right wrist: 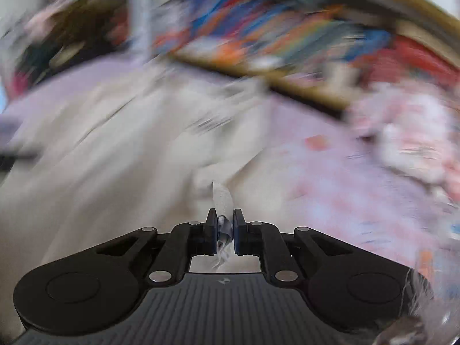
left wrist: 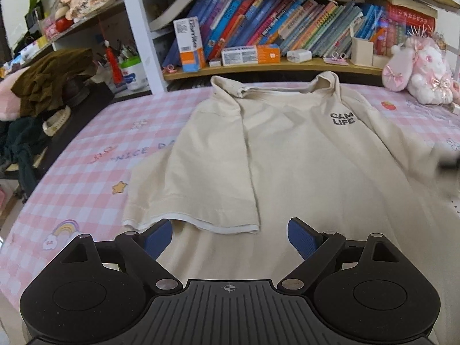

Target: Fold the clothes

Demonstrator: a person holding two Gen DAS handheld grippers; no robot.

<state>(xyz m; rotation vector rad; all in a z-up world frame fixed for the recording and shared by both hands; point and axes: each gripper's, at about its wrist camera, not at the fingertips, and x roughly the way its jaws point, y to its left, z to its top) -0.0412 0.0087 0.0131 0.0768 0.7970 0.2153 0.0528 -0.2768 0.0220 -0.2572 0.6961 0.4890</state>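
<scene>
A cream T-shirt (left wrist: 287, 155) with "CAM LIFE" printed on the chest lies on the pink checked bedsheet (left wrist: 80, 172), collar at the far side. Its left sleeve is folded inward over the body. My left gripper (left wrist: 230, 238) is open and empty, hovering over the shirt's near part, just behind the folded sleeve's hem. My right gripper (right wrist: 225, 227) is shut on a pinch of the shirt's cream fabric (right wrist: 222, 198); the right wrist view is heavily motion-blurred. The shirt (right wrist: 115, 149) spreads to the left of it.
A bookshelf (left wrist: 258, 69) with several books runs along the far side. A pink plush toy (left wrist: 417, 72) sits at the far right. A pile of dark clothes (left wrist: 51, 86) lies on a dark stand at the left, beside the bed's edge.
</scene>
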